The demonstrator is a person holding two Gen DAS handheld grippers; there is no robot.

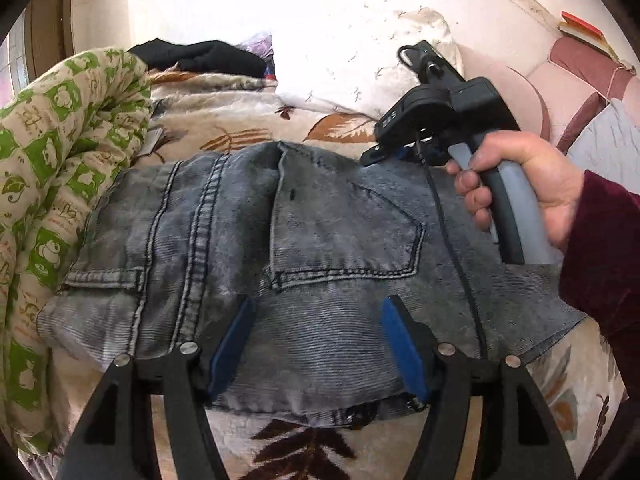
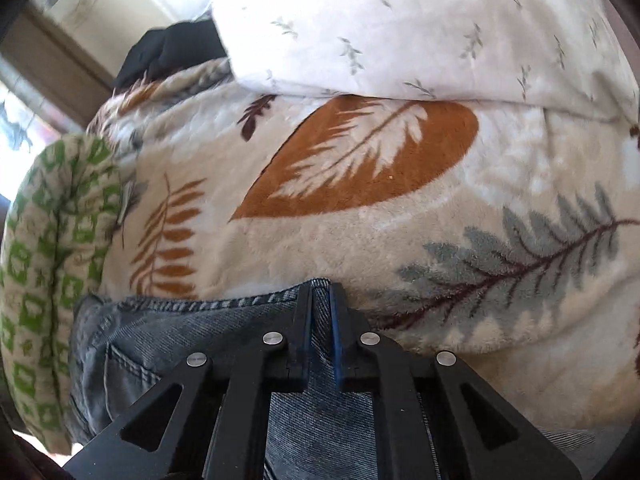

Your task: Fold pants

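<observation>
Grey washed jeans (image 1: 320, 248) lie folded on a leaf-print blanket, back pocket up. My left gripper (image 1: 316, 312) is open, its blue pads spread over the near part of the jeans, above the waistband. My right gripper (image 2: 320, 300) is shut on the far edge of the jeans (image 2: 192, 336), pinching the denim between its pads. In the left wrist view the right gripper's body (image 1: 440, 116) shows at the far right edge of the jeans, held by a hand in a maroon sleeve.
A green-and-cream quilt (image 1: 60, 168) is rolled along the left side. A white pillow (image 2: 420, 28) lies beyond the jeans, with black clothing (image 1: 200, 58) behind it. A pink upholstered headboard (image 1: 580, 68) stands at the right. The leaf blanket (image 2: 360, 200) covers the bed.
</observation>
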